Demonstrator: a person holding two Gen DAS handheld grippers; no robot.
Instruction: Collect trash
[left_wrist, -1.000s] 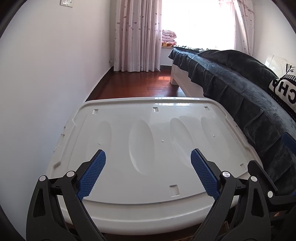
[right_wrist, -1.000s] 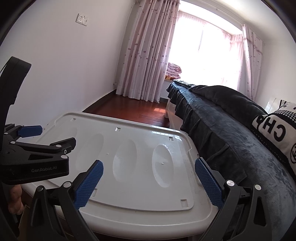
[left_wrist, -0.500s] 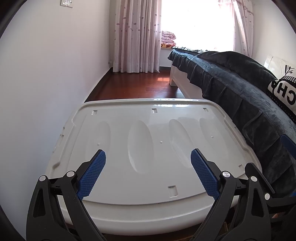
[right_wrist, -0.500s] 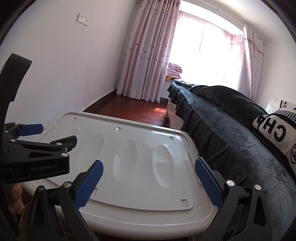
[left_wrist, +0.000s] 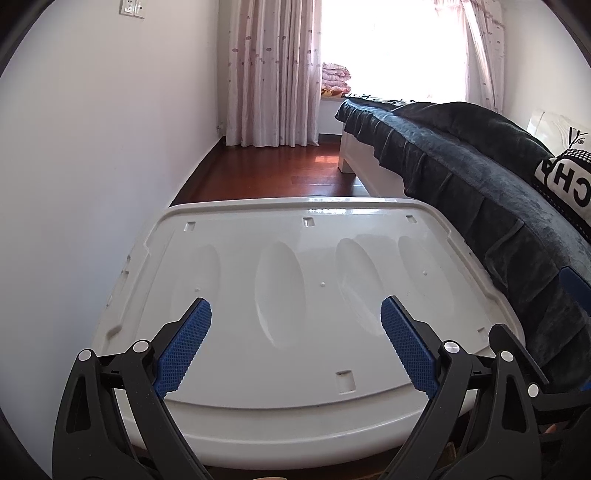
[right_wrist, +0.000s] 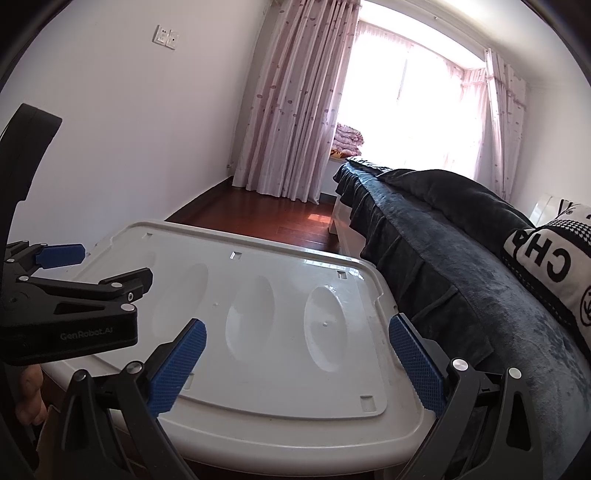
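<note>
I see no trash in either view, so I cannot tell which way it lies from my 2 tools, or which one is nearer. My left tool (left_wrist: 295, 314) is wide open and holds nothing. My right tool (right_wrist: 297, 336) is wide open and empty too. Both hang over the near edge of the white lid (left_wrist: 295, 266), with the bed (left_wrist: 480, 177) on the right. Since 1 second ago, almost nothing has moved; the left view only tipped a tiny bit.
</note>
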